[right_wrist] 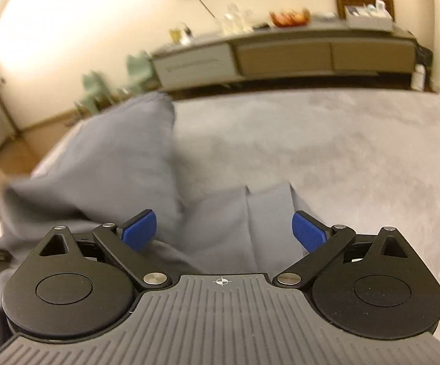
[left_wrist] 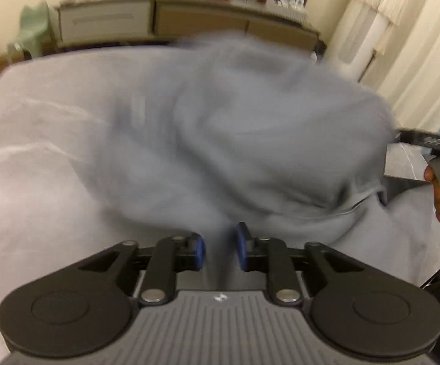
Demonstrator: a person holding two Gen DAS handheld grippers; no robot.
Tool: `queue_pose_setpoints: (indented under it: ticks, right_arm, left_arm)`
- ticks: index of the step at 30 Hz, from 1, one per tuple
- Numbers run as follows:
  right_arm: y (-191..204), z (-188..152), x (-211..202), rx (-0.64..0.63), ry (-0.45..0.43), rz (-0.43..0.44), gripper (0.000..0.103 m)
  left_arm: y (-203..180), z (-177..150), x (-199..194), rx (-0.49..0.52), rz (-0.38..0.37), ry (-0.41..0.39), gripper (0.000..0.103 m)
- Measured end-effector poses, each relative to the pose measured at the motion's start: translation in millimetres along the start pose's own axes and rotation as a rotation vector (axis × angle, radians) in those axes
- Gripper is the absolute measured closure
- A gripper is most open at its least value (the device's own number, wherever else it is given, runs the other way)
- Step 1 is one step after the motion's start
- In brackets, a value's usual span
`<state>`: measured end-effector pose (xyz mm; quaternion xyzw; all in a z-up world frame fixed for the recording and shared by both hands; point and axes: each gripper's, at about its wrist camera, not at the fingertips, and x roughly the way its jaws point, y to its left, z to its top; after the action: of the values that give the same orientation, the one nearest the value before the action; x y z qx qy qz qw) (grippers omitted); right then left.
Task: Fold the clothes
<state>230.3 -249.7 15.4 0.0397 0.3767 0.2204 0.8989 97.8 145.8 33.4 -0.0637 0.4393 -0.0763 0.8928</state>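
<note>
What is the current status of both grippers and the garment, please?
Left gripper part open, nothing pinched. Right gripper wide open over cloth. Grey garment bunched and blurred on the bed. Nothing in the way.

Grey garment (left_wrist: 235, 127), plain soft fabric, unfolded and heavily bunched. Left wrist view: rumpled mass blurred, filling centre out to 3 o'clock, a seamed edge trailing at 4 o'clock. Right wrist view: a fold (right_wrist: 122, 158) stands raised at 10 o'clock; flatter creased panel (right_wrist: 250, 228) low at centre.

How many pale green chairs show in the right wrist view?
2: one chair beside the sideboard's left end, another further left, behind the grey garment. Blur may hide more.
</note>
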Motion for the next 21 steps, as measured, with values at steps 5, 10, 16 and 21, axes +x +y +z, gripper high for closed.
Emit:
queue_pose_setpoints:
  ticks: [5, 10, 16, 21]
  right_arm:
    - [7, -6, 20, 0.022, 0.013, -0.048, 0.004]
    - [-16, -17, 9, 0.088, -0.002, -0.102, 0.003]
    - [-43, -15, 37, 0.122, 0.031, -0.23, 0.002]
    - [-31, -17, 68, -0.001, 0.087, -0.192, 0.013]
  left_arm:
    - [14, 31, -51, 0.027, -0.011, -0.182, 0.014]
    - [-6, 106, -9, 0.08, -0.061, -0.169, 0.0]
    - [-43, 189, 134, 0.201, 0.088, 0.01, 0.0]
    - [-67, 220, 198, 0.269, 0.041, 0.146, 0.0]
